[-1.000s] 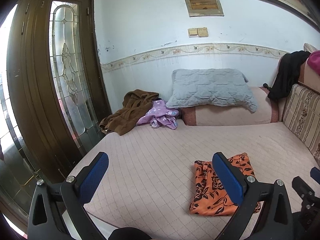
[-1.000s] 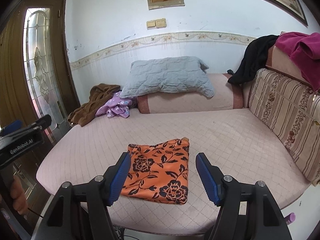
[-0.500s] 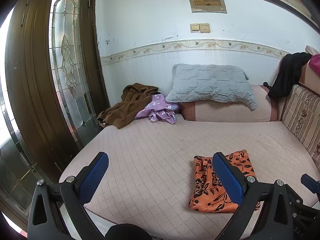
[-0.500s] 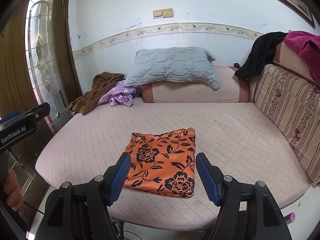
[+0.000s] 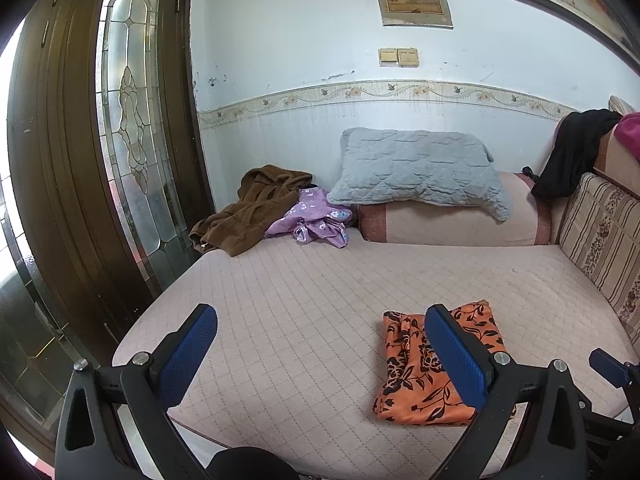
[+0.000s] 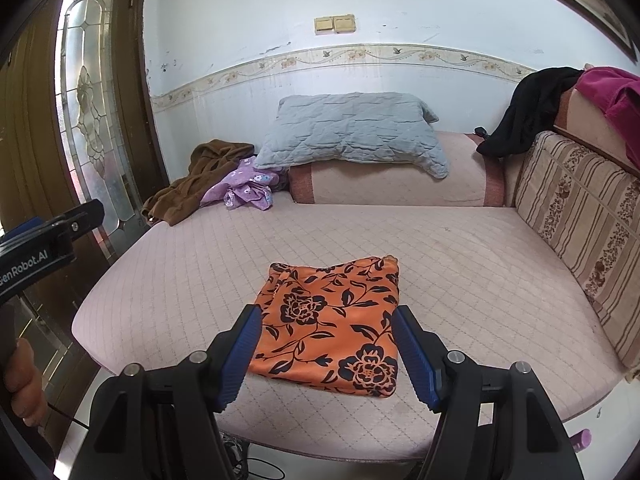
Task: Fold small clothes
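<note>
near the front edge of the mattress [image 6: 460,280], toward its right side, the folded orange floral cloth [image 6: 332,320] lies flat. the right gripper [image 6: 326,354] hovers just before it, jaws spread and empty. the left gripper [image 5: 320,354], jaws also wide apart, holds nothing. a brown garment [image 5: 256,208] and purple garment [image 5: 316,218] sit crumpled at the far left corner.

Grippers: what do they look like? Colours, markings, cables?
Both grippers, left and right, have matte black bodies, silver screw heads and blue ribbed finger pads. The left body carries white "GenRobot.AI" lettering. A bare hand grips it; a thin black cable trails below.
</note>
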{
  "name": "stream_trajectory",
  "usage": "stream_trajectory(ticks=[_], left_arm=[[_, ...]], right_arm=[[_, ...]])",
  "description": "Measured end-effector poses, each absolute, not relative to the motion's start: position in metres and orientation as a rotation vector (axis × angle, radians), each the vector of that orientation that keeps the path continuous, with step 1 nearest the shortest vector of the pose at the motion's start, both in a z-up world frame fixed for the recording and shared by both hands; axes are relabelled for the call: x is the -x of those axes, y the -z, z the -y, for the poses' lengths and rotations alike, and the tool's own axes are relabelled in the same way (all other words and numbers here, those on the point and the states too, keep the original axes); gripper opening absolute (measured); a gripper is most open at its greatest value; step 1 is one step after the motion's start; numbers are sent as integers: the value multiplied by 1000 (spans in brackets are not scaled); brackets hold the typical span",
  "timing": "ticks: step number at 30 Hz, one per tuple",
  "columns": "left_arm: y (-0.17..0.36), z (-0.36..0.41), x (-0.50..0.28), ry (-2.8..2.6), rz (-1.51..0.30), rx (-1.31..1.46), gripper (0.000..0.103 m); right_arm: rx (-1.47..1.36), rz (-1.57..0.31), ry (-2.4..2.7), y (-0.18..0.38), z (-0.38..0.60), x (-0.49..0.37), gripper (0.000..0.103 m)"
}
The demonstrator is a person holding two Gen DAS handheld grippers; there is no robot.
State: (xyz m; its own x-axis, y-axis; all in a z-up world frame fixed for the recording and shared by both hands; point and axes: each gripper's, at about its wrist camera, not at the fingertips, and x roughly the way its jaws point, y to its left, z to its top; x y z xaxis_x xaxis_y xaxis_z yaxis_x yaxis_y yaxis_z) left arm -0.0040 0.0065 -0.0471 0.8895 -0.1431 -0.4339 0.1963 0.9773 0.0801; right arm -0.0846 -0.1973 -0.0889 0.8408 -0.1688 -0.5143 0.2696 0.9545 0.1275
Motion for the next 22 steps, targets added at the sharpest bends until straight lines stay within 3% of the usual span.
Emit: stream_trajectory(ticks=[22], left_arm=[[48, -4, -9, 251, -437, -83, 103]], right_arm=[[-142, -501, 196, 83, 187, 60, 71]])
